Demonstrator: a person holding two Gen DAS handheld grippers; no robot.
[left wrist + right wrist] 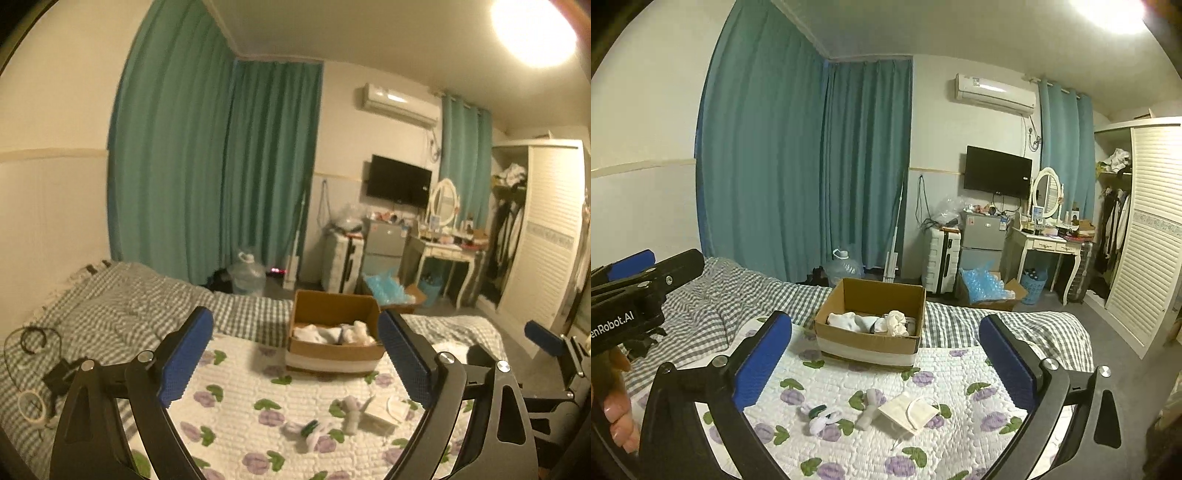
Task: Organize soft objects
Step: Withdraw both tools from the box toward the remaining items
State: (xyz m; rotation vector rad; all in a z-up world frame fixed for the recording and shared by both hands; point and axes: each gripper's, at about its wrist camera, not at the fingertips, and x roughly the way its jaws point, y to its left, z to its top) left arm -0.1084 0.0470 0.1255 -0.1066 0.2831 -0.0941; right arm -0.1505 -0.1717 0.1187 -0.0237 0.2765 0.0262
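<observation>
Floral quilt, one box, three loose soft items

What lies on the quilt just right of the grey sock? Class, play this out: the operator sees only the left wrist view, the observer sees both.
Observer: A cream face mask, flat on the floral quilt beside the grey sock. Its whole outline and ear loops show in the right wrist view.
Operator: Is the right gripper open? I see only one blue pad.
Observer: Yes. The right gripper has its fingers spread wide, with nothing between them.
Operator: What holds my gripper?
Observer: A bare hand, fingernails showing, below the left gripper.
</observation>
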